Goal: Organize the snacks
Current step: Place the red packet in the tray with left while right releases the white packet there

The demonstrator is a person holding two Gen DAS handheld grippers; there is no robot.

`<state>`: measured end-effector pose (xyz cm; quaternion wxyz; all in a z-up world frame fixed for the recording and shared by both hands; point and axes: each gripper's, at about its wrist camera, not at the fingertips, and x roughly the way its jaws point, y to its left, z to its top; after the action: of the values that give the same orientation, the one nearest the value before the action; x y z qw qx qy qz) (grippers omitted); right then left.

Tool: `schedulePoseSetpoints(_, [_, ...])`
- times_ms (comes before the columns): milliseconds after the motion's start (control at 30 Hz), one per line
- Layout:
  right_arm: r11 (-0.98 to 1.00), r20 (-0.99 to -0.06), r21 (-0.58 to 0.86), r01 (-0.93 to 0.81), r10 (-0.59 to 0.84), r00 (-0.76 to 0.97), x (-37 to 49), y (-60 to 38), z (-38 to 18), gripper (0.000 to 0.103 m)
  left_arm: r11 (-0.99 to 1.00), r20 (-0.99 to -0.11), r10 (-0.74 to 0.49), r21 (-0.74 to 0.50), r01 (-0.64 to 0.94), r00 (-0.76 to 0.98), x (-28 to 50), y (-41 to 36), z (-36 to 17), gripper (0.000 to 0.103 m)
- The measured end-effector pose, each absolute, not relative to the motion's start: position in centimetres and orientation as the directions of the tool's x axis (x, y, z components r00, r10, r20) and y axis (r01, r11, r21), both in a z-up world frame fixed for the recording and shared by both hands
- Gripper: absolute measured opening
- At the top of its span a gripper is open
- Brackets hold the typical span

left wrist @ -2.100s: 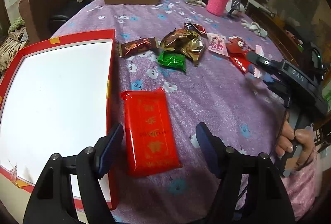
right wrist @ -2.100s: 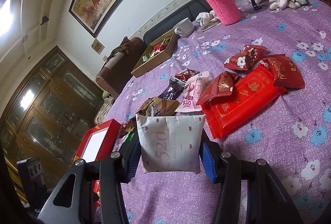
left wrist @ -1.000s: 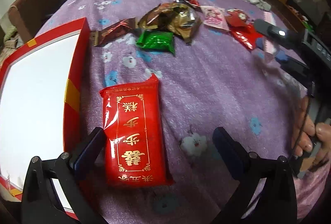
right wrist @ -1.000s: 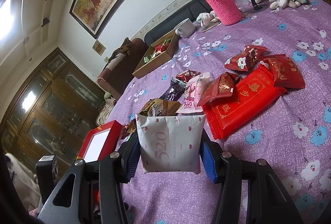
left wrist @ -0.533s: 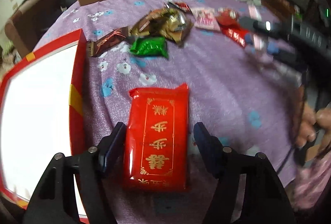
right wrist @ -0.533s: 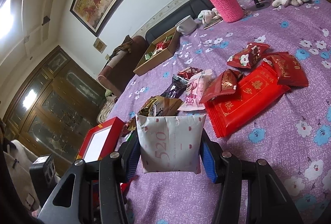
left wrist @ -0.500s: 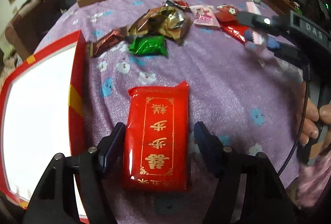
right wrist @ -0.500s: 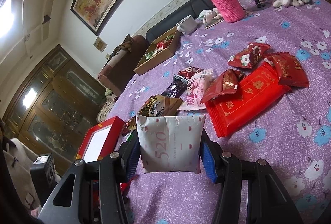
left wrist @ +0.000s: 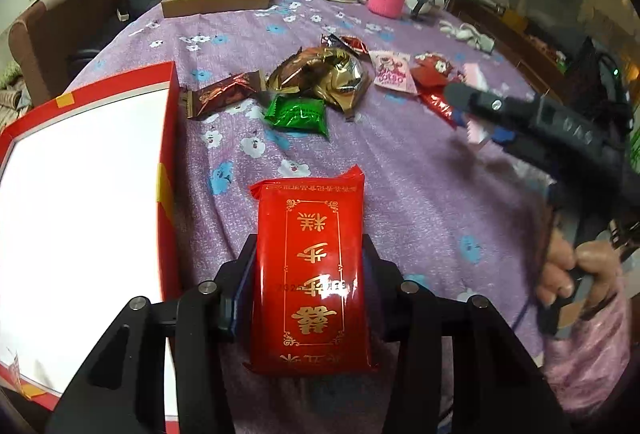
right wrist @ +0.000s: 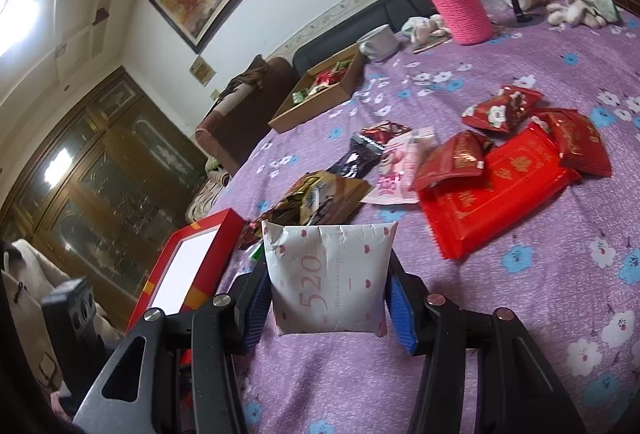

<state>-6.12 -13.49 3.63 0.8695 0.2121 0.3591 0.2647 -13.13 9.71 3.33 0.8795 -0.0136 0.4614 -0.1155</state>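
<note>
Step in hand: you are picking up the long red packet with gold characters (left wrist: pixel 312 274) with your left hand-held gripper (left wrist: pixel 310 288); this is the grasp stage of one more snack going to the box.

Left hand-held gripper: its jaws are closing on the red packet, one finger against each long edge. The pads look to be touching the wrapper, though the packet hides the contact line, so take that as likely rather than certain.

Where the packet is: on the purple flowered tabletop (left wrist: pixel 400 169), just beside the right wall of the red box with the white inside (left wrist: pixel 80 201). Whether its near end is off the cloth, the view does not tell.

Right hand-held gripper (right wrist: pixel 328 294): clenched on the white packet printed "520" (right wrist: pixel 328 278), held above the tabletop with both blue pads on its sides.

Left on the tabletop: a brown wrapper (left wrist: pixel 224 95), a green one (left wrist: pixel 298 113), a crumpled gold bag (left wrist: pixel 324 77), a pink sachet (left wrist: pixel 392 75) and several red packets (right wrist: pixel 516 169) well apart from the box.

Next move calls for: finish the squeeze until the wrapper stops giving, lift it flat, carry it over the box wall, and lower it onto the white floor before letting go. Keep your right hand clear of that path, then bring the "520" packet in beside it.
</note>
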Motion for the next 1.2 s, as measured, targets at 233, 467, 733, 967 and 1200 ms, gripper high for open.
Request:
schedulePoseSetpoints(233, [0.770,-0.542,0.533,-0.350,0.629,0.558,-6.6,-9.2,4.4,0.047,0.968,-0.737,-0.251,-0.173,0.183,0.628,-15.5,11.9,6.8,0.045])
schedulePoseSetpoints(467, [0.697,-0.540,0.510,-0.504,0.716,0.443,-7.9,-0.3,6.4,0.047,0.993,-0.654,-0.107,-0.110,0.046,0.749,-17.9,17.8,10.0,0.045])
schedulePoseSetpoints(733, [0.613,-0.578,0.479,-0.628,0.759,0.300,-10.4,10.1,5.5,0.050,0.987,-0.692,0.129,0.020,-0.160,0.710,-18.1,23.7,7.3,0.045])
schedulePoseSetpoints(967, [0.644,-0.594,0.492,-0.586,0.740,0.316,-9.3,9.8,4.4,0.058,0.975,-0.690,0.185,0.041,-0.218,0.699,-18.3,24.8,6.6,0.055])
schedulePoseSetpoints(1200, [0.620,-0.517,0.565,-0.544,0.780,0.353,-7.9,7.3,4.8,0.065,0.979,-0.691,0.149,0.004,-0.202,0.708,-19.0,25.0,6.5,0.062])
